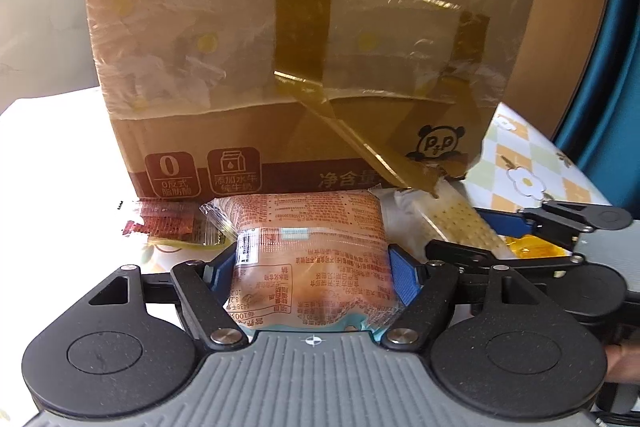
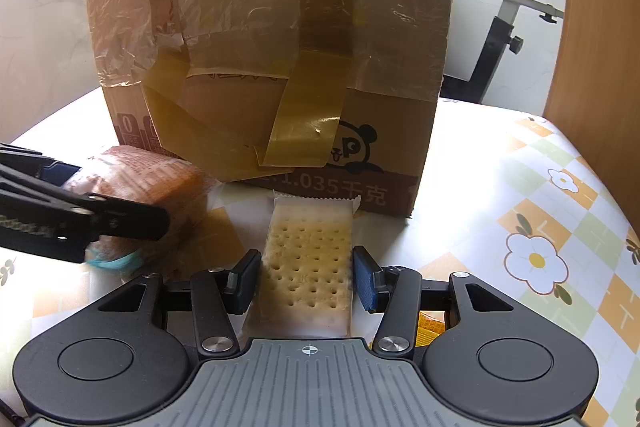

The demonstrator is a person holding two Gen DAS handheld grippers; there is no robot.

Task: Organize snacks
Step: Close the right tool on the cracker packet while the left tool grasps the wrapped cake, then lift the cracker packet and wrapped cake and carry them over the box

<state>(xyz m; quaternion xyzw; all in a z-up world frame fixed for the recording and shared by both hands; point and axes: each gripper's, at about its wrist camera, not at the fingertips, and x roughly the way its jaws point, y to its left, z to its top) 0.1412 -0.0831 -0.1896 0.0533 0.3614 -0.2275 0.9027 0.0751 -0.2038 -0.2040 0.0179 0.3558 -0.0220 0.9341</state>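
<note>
My left gripper [image 1: 312, 267] is shut on an orange bread packet [image 1: 308, 255] right in front of a taped cardboard box [image 1: 304, 59]. It also shows in the right wrist view [image 2: 136, 195], with the left gripper's fingers [image 2: 120, 219] on it. My right gripper [image 2: 304, 279] stands around a clear-wrapped cracker packet [image 2: 308, 267] that lies against the same box [image 2: 272, 47]; its blue pads [image 2: 366, 279] touch or nearly touch the packet's sides. The cracker packet [image 1: 456, 223] and right gripper [image 1: 552, 227] show at the right in the left wrist view.
A small red snack sachet [image 1: 168, 223] lies left of the bread packet. A yellow packet [image 1: 532, 245] lies under the right gripper. The table has a flowered checked cloth [image 2: 536, 259]. An exercise bike [image 2: 520, 11] and a wooden panel [image 2: 600, 47] stand behind.
</note>
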